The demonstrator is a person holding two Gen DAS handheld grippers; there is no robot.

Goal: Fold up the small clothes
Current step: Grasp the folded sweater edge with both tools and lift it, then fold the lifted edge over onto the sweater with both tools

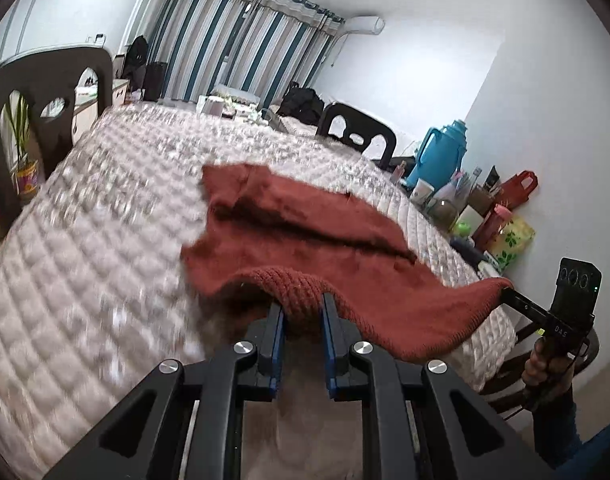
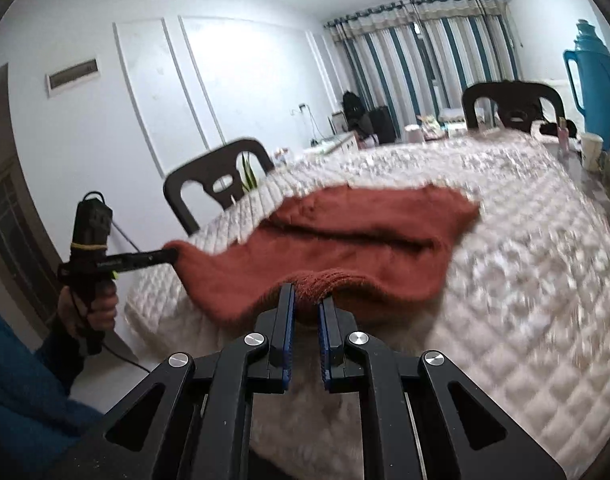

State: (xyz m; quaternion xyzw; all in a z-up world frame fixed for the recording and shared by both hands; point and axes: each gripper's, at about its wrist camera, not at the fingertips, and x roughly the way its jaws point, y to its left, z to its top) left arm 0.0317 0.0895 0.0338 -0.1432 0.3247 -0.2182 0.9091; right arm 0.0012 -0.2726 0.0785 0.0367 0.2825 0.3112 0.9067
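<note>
Garment: rust-red knitted woollen garment (image 1: 305, 232) lies spread on the quilted cream table cover (image 1: 105, 240), its near ribbed hem lifted off the cover at two spots; its exact kind is hard to tell from the folds.
Left gripper: black two-finger left gripper with blue pads (image 1: 303, 306) is clamped on the ribbed hem, the cloth bunched between the pads.
Right gripper: black right gripper with blue pads (image 2: 306, 298) pinches the same hem further along; knit fills the narrow gap.
Hidden: hem edge inside each grip is covered by the fingers; the underside of the raised cloth is in shadow.
Blur: quilted cover and the garment's far edge are smeared in both views, so stitches and seams are unclear.
Left wrist view only: right gripper (image 1: 507, 292) from the side, a hand (image 1: 545, 364) on its handle; blue thermos flask (image 1: 437, 152) among bottles and cups by the wall.
Right wrist view only: left gripper (image 2: 171, 256) from the side, held by a hand (image 2: 91, 312) with a blue sleeve (image 2: 21, 380); the white panelled wall (image 2: 185, 80).
Both views: dark chairs (image 2: 217, 184) and striped curtains (image 1: 241, 40).
</note>
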